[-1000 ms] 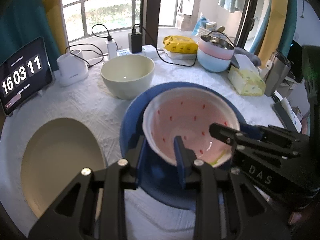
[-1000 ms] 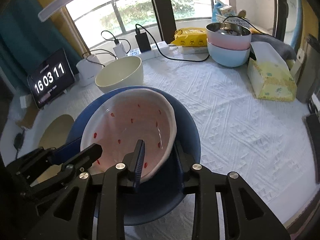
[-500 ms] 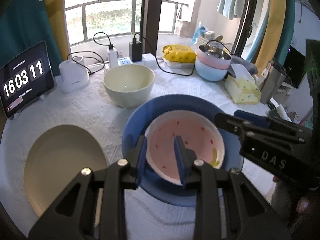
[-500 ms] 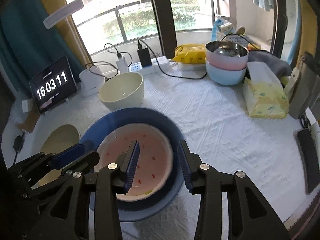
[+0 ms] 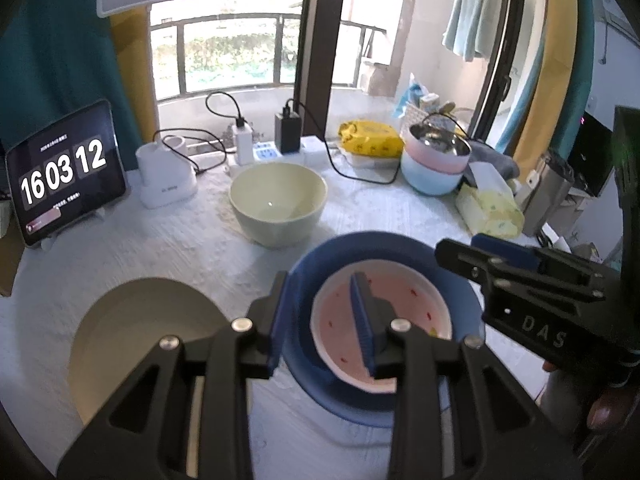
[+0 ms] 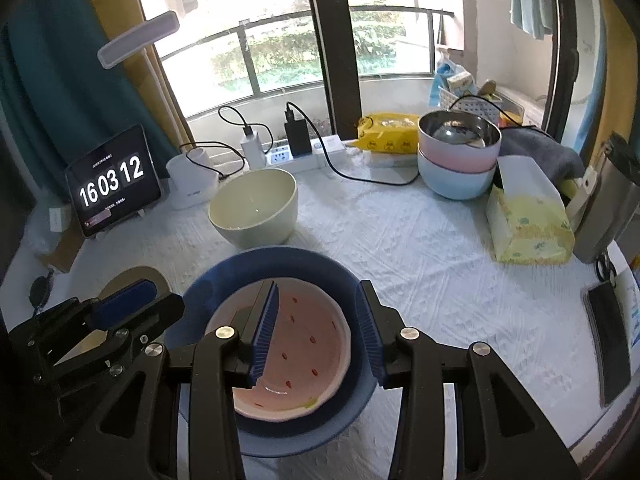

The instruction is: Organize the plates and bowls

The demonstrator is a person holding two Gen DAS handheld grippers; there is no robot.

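Note:
A pink bowl with red specks (image 5: 404,312) (image 6: 308,344) sits inside a larger blue bowl (image 5: 320,272) (image 6: 272,268) on the white tablecloth. My left gripper (image 5: 320,320) is open above the bowls' left side, holding nothing. My right gripper (image 6: 316,332) is open above the pink bowl, empty. A cream bowl (image 5: 278,200) (image 6: 254,206) stands behind them. A beige plate (image 5: 136,320) (image 6: 132,280) lies at the left. Stacked pink and light blue bowls (image 5: 434,160) (image 6: 458,156) stand at the back right.
A tablet clock (image 5: 62,176) (image 6: 112,182) stands at the left edge. A white charger base (image 5: 166,176), power strip and cables (image 6: 296,152) line the back. A yellow tissue pack (image 6: 528,220) and metal flask (image 6: 616,200) stand at the right.
Both grippers let go of the pink bowl, opened and rose away; the pink bowl now rests inside the blue bowl. The clock went from 16:03:11 to 16:03:12.

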